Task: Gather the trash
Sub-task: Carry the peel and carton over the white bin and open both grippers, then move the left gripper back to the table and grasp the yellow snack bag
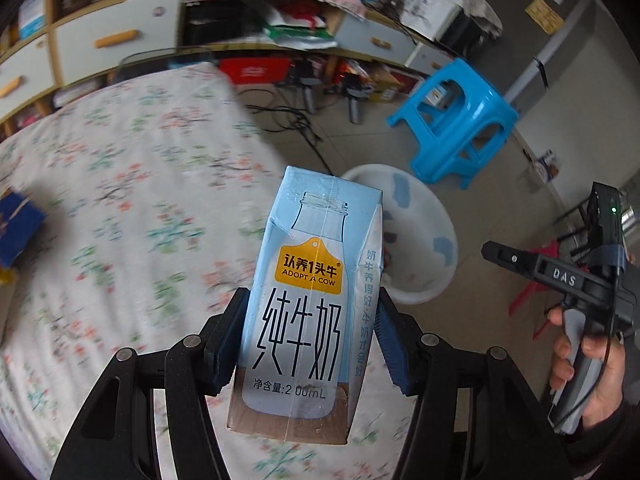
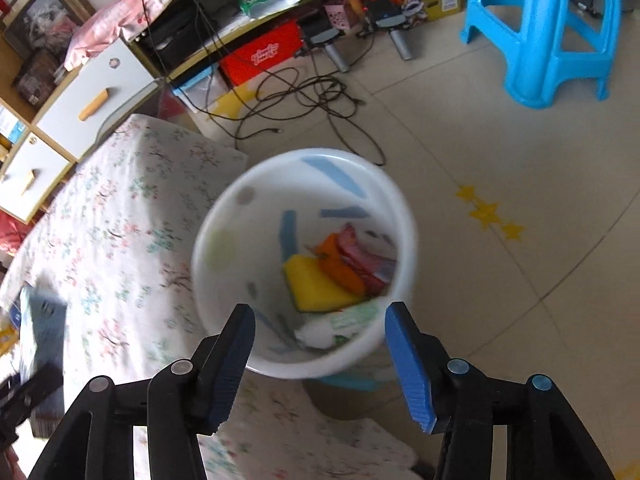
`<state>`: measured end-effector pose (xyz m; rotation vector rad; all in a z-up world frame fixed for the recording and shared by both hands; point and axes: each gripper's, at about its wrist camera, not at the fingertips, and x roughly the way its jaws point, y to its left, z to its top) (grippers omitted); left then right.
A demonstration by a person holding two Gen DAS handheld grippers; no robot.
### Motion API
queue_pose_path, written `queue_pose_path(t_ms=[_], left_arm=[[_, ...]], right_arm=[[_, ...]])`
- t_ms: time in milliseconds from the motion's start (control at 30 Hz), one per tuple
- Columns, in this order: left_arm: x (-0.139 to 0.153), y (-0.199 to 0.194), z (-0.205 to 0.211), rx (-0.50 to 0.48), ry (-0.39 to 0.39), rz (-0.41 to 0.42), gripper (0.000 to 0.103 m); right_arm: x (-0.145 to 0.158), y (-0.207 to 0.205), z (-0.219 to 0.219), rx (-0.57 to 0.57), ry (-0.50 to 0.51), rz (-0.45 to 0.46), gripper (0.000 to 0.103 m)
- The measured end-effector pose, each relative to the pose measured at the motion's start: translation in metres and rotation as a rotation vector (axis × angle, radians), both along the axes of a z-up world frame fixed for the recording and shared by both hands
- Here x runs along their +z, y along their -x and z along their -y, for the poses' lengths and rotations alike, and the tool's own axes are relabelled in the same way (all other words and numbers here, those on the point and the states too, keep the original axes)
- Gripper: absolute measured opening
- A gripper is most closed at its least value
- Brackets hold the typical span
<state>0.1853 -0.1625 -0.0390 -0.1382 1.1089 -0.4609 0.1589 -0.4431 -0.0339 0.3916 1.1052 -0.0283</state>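
My left gripper (image 1: pixel 310 332) is shut on a light blue milk carton (image 1: pixel 310 300) and holds it upright above the floral tablecloth (image 1: pixel 132 184). The white trash bin (image 1: pixel 424 236) stands on the floor beyond the carton. In the right wrist view my right gripper (image 2: pixel 320 316) is open and empty just above the near rim of the trash bin (image 2: pixel 224 216). The bin holds a yellow sponge (image 2: pixel 316 288), orange and red wrappers (image 2: pixel 348 264) and a white-green packet (image 2: pixel 340 328). The right gripper also shows in the left wrist view (image 1: pixel 486 250), held in a hand.
A blue plastic stool (image 1: pixel 460 120) (image 2: pixel 552 32) stands on the tiled floor behind the bin. Black cables (image 2: pixel 304 100) lie on the floor by a low shelf unit (image 2: pixel 248 20). A dark blue box (image 1: pixel 16 228) lies on the table at the left.
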Motion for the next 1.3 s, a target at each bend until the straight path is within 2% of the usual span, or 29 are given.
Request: queue_pose_path(t_ms=[167,267,400,500,567,767,833,933,1067,1300], left_arm=[[-0.008,-0.018,0.052,-0.064,-0.007,0.005,0.063],[-0.011,-0.029,0.078,-0.095,-0.011,0.015,0.063],[-0.013,-0.038,0.098,-0.112,-0.018,0.033,0.063],[-0.011,-0.041,0.106,-0.113,-0.022,0.087,0.065],[-0.011,-0.043,0.106,-0.090,-0.056,0.090,0.083],[-0.005,-0.038,0.089,-0.058,-0.096,0.112,0.093],[-0.004,-0.036,0.079,-0.049,-0.106,0.113,0.094],[0.000,-0.031,0.061,-0.034,-0.113,0.111,0.094],[0.007,-0.020,0.030,-0.008,-0.137,0.132,0.101],[0.011,0.000,-0.029,0.048,-0.197,0.150,0.102]], right_arm=[[0.000,0.013,0.030,-0.043,0.031,0.009,0.060],[0.000,0.020,0.050,-0.084,0.032,0.015,0.064],[-0.002,0.023,0.064,-0.111,0.013,0.011,0.064],[-0.001,0.025,0.068,-0.114,0.012,0.013,0.064],[0.000,0.025,0.067,-0.111,0.009,0.015,0.064],[0.001,0.021,0.060,-0.090,0.020,0.019,0.066],[0.002,0.019,0.057,-0.085,0.025,0.023,0.068],[0.002,0.016,0.053,-0.080,0.024,0.023,0.068],[0.005,0.011,0.042,-0.070,0.019,0.029,0.069],[0.014,0.003,0.011,-0.035,0.018,0.046,0.077]])
